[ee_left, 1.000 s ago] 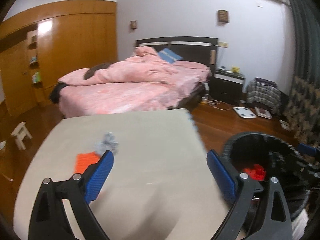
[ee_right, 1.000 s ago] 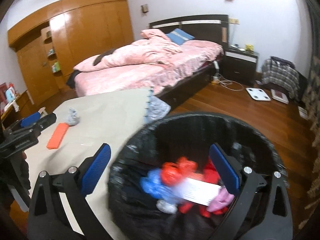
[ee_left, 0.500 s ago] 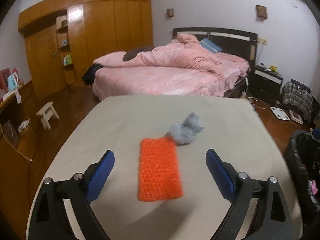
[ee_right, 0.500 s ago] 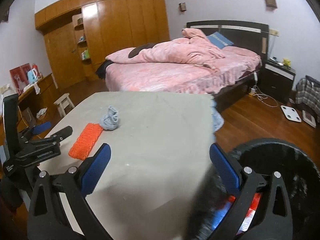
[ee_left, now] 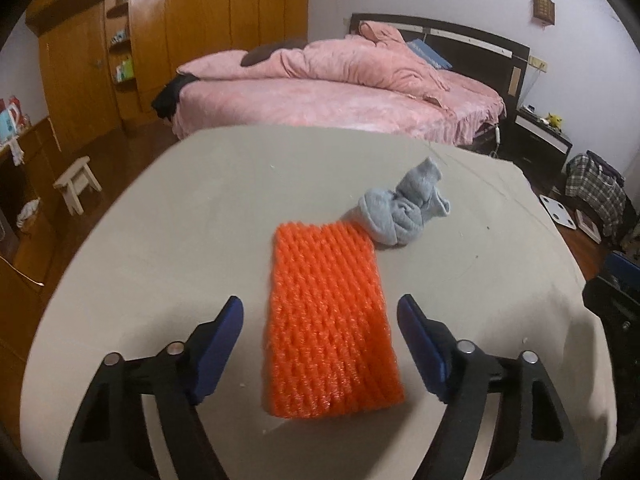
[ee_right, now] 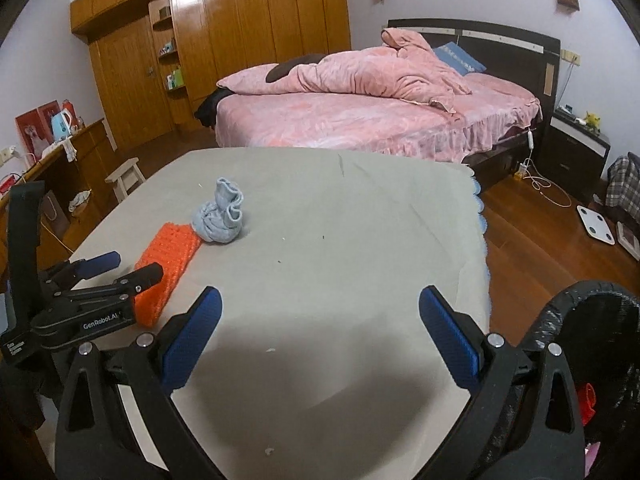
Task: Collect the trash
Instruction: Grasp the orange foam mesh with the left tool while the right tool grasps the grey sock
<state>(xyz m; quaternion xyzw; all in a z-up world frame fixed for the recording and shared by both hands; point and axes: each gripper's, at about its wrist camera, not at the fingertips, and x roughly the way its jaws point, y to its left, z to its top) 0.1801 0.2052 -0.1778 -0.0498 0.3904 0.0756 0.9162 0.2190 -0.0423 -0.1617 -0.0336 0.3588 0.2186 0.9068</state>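
Observation:
An orange foam net sleeve (ee_left: 330, 320) lies flat on the beige table (ee_left: 160, 240); it also shows in the right wrist view (ee_right: 168, 264). A crumpled grey-blue sock (ee_left: 404, 210) touches its far right corner, seen too in the right wrist view (ee_right: 220, 216). My left gripper (ee_left: 320, 336) is open and empty, its jaws on either side of the sleeve's near half, just above it. My right gripper (ee_right: 318, 328) is open and empty over bare table. The black-lined trash bin (ee_right: 592, 360) stands at the table's right edge with red trash inside.
A pink bed (ee_right: 380, 112) stands beyond the table. Wooden wardrobes (ee_right: 224, 40) line the far wall. A small white stool (ee_left: 76, 184) is on the floor to the left, a white scale (ee_right: 596, 224) on the floor to the right.
Both grippers swung left from the bin toward the table. The left gripper closed in on the orange sleeve, which now lies between its jaws. The right gripper left the bin's opening.

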